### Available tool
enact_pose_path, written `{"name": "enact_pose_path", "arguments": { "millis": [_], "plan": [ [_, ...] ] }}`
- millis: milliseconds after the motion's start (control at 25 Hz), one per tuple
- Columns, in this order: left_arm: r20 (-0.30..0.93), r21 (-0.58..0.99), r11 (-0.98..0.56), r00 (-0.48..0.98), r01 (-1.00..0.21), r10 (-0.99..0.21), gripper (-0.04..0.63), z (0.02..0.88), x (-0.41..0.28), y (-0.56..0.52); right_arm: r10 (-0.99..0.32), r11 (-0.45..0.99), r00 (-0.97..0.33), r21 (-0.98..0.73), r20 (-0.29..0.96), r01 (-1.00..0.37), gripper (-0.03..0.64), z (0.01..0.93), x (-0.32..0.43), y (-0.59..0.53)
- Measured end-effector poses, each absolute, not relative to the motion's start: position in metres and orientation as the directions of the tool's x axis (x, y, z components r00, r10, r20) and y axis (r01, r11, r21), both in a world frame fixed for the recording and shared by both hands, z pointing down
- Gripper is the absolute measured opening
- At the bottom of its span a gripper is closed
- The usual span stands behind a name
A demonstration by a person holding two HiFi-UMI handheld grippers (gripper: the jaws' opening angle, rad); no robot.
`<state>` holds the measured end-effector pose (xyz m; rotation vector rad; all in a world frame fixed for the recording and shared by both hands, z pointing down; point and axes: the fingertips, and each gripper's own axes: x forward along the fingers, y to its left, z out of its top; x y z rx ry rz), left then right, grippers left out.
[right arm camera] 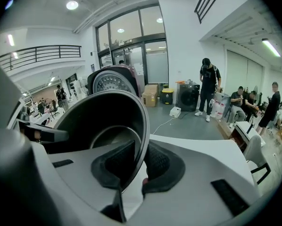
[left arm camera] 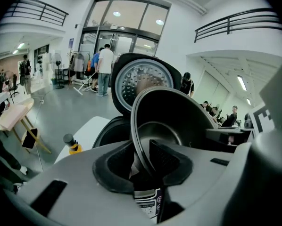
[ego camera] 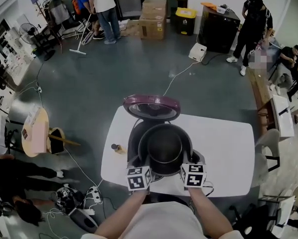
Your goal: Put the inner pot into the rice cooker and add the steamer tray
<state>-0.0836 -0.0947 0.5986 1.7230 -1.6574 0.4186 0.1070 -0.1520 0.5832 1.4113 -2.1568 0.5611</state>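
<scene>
The dark inner pot (ego camera: 164,151) hangs over the open rice cooker (ego camera: 133,142), its rim clamped in the narrowed jaws of the left gripper (ego camera: 149,168) at seven o'clock and the right gripper (ego camera: 185,166) at five. The cooker, purple lid (ego camera: 151,107) raised at twelve o'clock, sits on a white table (ego camera: 223,148)

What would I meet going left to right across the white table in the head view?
small bottle → left gripper clamped on the pot's rim → inner pot → right gripper clamped on the opposite rim
</scene>
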Motion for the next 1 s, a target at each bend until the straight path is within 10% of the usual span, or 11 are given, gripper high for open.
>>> {"name": "enact_pose_path", "arguments": {
  "millis": [1000],
  "plan": [
    [0.756, 0.23, 0.042, 0.152, -0.972, -0.636, 0.126, 0.655, -0.166, -0.104, -0.62, 0.429, -0.345, -0.063, 0.705, -0.901, 0.086, 0.64, 0.019, -0.163]
  ]
}}
